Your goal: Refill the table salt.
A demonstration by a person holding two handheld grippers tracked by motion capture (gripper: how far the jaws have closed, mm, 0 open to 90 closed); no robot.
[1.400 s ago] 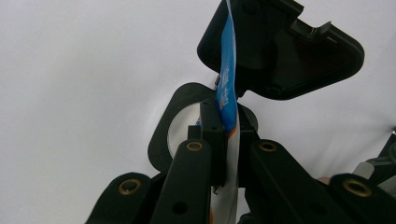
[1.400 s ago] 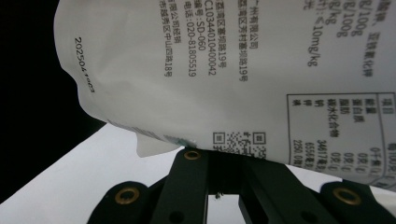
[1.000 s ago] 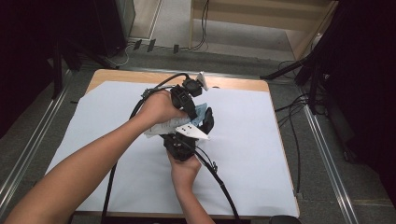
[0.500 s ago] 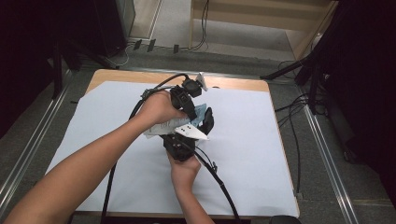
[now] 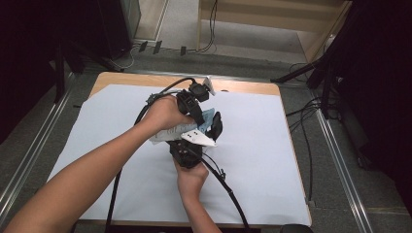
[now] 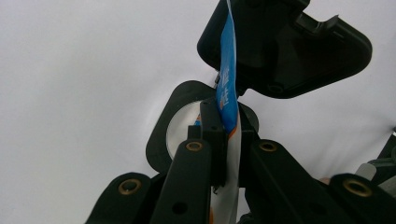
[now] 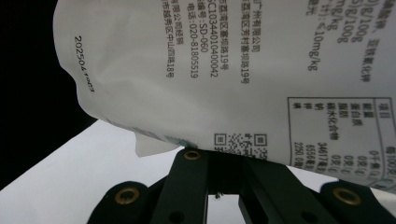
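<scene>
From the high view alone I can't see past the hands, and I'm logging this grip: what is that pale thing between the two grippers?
Observer: A printed packet, white on the face that the right gripper view shows, with rows of text, a table and a small square code.
Operator: Is it clamped or just resting?
Observer: The left gripper is shut on it; the packet's blue edge runs up between the jaws.
Operator: And the right one?
Observer: The right gripper is shut as well, its jaws meeting at the packet's lower edge, just under the code.
</scene>
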